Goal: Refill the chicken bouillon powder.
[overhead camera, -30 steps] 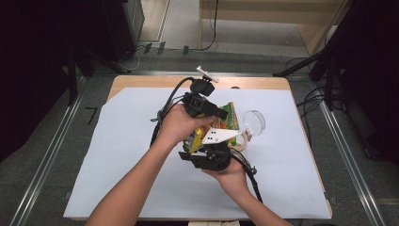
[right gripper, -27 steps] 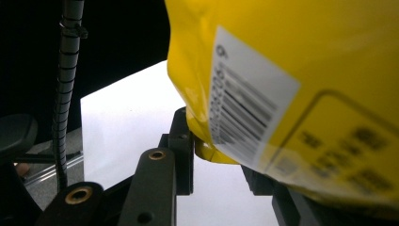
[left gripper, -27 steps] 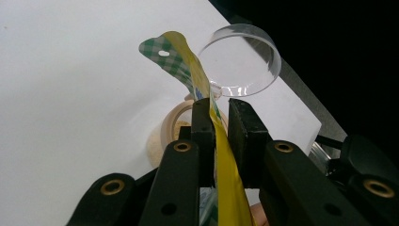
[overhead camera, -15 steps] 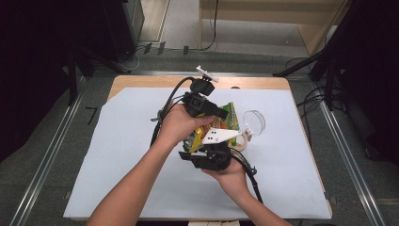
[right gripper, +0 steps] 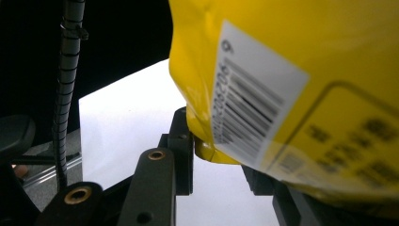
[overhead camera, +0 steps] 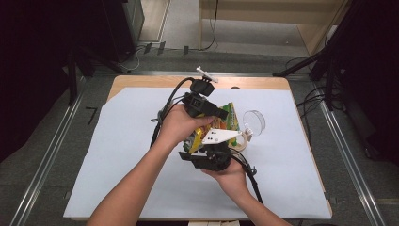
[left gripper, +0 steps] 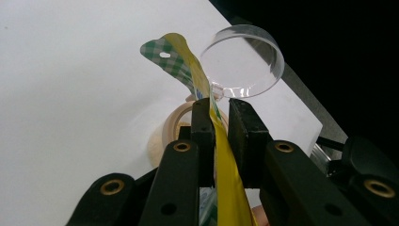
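A yellow snack bag (overhead camera: pixel 229 115) with a green checked top is held up over the white sheet between both grippers. In the left gripper view my left gripper (left gripper: pixel 219 106) is shut on the bag's thin sealed edge (left gripper: pixel 214 122), which runs up between the jaws. In the high view the left gripper (overhead camera: pixel 209 110) sits at the bag's upper left. My right gripper (overhead camera: pixel 204 146) comes from below. In the right gripper view my right gripper (right gripper: pixel 216 146) clamps the lower corner of the bag (right gripper: pixel 282 61). The bag's barcode label faces the camera and hides the right jaw's tip.
A clear round dish (overhead camera: pixel 254 121) (left gripper: pixel 242 59) lies on the white sheet (overhead camera: pixel 117 155) just right of the bag. A roll of beige tape (overhead camera: pixel 241 141) (left gripper: pixel 181 125) lies beside it. The wooden table edge (overhead camera: pixel 141 81) runs along the back. Cables trail from both grippers.
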A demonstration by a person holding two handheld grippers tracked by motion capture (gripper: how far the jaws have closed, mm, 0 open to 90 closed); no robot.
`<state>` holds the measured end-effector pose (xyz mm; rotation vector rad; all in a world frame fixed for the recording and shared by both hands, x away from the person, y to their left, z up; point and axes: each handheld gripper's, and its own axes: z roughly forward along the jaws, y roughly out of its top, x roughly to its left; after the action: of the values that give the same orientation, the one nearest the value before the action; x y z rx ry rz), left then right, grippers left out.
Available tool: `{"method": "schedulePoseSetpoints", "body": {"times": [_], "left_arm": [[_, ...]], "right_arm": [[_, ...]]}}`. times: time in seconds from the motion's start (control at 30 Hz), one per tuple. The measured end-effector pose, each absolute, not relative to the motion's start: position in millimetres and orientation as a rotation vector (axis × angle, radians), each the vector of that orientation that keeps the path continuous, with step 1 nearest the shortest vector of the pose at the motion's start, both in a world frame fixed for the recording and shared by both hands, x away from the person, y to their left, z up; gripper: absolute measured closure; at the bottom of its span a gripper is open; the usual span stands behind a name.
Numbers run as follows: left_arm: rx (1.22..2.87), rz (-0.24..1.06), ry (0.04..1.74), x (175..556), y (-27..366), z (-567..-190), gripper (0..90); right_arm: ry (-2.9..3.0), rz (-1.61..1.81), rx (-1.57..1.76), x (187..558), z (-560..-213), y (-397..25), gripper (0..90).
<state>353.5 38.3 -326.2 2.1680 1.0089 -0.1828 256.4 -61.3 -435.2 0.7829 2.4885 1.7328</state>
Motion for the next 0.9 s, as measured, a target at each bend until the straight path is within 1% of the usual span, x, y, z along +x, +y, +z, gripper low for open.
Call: {"method": "schedulePoseSetpoints", "body": {"times": [0.4, 0.53, 0.63, 0.9], "left_arm": [[2.174, -0.183, 1.01, 352.0, 38.9, -331.2, 81.1], [2.161, -0.185, 1.007, 350.5, 41.7, -333.6, 81.0], [2.186, -0.161, 1.0, 346.0, 44.0, -336.9, 81.2], [2.155, -0.168, 0.979, 339.3, 54.7, -344.1, 81.6]], "right_arm": [[2.498, 1.726, 0.794, 257.3, -440.7, -60.7, 69.5], [2.506, 1.718, 0.792, 256.9, -442.0, -59.9, 69.2], [2.524, 1.7, 0.784, 257.0, -445.0, -59.1, 68.3], [2.547, 1.672, 0.772, 254.4, -451.4, -55.2, 66.5]]}}
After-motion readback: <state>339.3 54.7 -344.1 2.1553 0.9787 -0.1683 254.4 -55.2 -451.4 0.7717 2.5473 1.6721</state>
